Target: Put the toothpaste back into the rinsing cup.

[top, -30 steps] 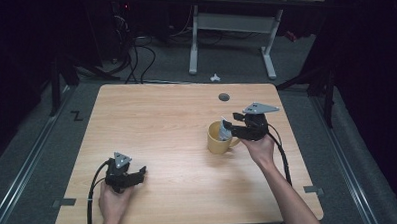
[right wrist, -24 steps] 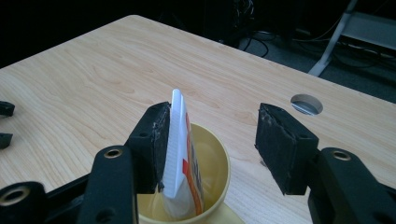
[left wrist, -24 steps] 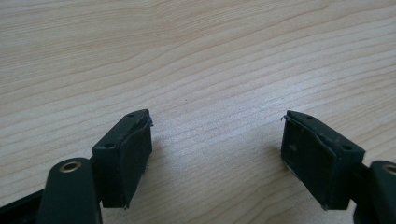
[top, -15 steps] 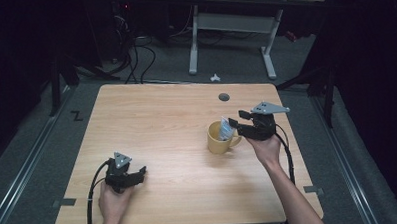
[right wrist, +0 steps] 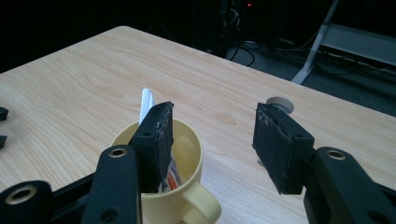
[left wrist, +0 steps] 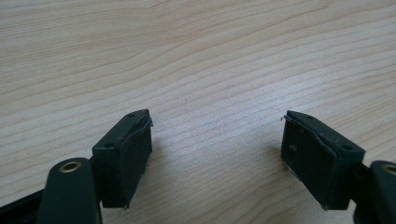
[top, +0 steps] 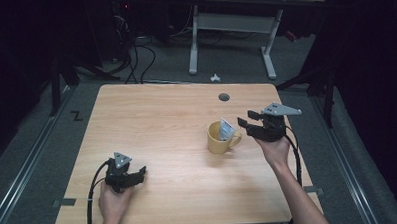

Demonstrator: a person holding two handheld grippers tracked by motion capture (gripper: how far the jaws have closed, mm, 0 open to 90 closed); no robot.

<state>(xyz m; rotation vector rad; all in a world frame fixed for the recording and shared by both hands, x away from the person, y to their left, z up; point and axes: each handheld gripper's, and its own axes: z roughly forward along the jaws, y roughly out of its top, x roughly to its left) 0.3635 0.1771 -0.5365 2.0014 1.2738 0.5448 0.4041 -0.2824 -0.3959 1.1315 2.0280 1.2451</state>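
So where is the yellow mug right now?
In the high view the yellow mug stands on the table's right half, just left of the right claw, its handle toward that claw and a small packet upright inside.

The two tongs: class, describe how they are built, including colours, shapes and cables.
Both the left tongs and right tongs are black, each topped with a grey three-cornered plate and trailing a black cable. Each has two flat rectangular black pads on arms with round holes. The forearms are bare.

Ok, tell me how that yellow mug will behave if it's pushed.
The yellow mug looks squat and wide-based, so it would probably slide on the smooth table rather than tip. The tube leaning inside may shift or rattle. Pushed at its handle, it would likely spin.
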